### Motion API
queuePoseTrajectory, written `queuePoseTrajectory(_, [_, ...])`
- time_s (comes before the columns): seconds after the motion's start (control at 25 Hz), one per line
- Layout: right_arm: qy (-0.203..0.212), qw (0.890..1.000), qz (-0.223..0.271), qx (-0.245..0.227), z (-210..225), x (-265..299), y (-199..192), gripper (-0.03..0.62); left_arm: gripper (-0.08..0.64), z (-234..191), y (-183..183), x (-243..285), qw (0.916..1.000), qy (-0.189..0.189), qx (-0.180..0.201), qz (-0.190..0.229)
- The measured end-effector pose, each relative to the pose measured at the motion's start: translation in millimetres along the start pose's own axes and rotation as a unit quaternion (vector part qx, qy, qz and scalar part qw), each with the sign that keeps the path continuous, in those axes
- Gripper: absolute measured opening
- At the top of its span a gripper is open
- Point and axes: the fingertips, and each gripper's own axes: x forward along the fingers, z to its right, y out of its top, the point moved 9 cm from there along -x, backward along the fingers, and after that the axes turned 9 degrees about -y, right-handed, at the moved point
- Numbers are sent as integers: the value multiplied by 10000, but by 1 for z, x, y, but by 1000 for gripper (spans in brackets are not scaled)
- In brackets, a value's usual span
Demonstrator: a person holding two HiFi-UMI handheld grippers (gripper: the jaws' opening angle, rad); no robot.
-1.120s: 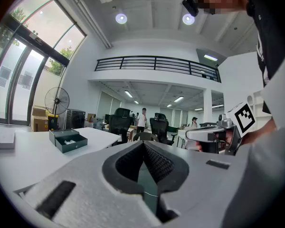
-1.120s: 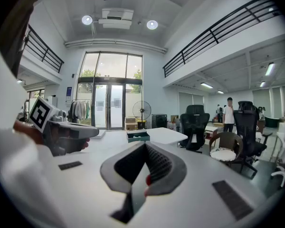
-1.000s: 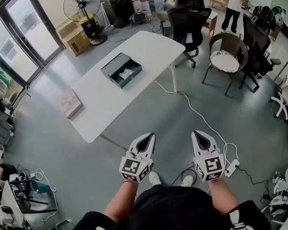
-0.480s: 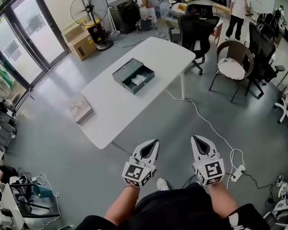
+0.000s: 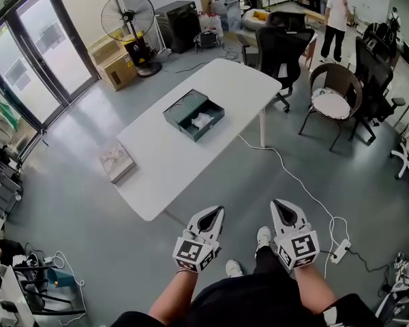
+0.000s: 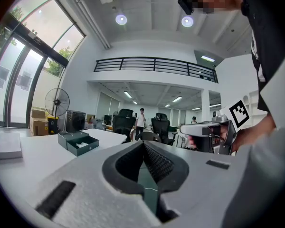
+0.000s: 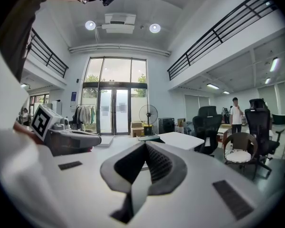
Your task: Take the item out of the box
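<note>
Table [image 5: 191, 145] white, plain. Box [image 5: 180, 106] dark green, lining noted same green; item [image 5: 203, 120] inside white. Left gripper [image 5: 219, 210] and right gripper [image 5: 275, 204] light grey; pads [image 6: 157, 164] black, fine ribbed texture seen. Marker cubes [image 5: 191, 251] patterned black squares on white. Floor [image 5: 75, 203] grey. Flat box [image 5: 116, 161] at table edge pale beige. Fan [image 5: 128, 9] black. Cartons [image 5: 117, 70] brown. Cable [image 5: 286, 169] white. Round chair [image 5: 341, 77] brown, cushion [image 5: 329, 104] white.
</note>
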Motion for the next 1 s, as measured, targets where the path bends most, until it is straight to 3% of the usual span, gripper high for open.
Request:
queuePoseTrajectory(0.56, [447, 9988, -143, -99, 65, 98, 6, 6, 8, -54, 9, 82, 9991, 374, -23, -210])
queuePoseTrajectory(1.0, [1440, 9890, -166, -284, 132, 193, 18, 6, 8, -88, 26, 161, 9927, 1163, 18, -319])
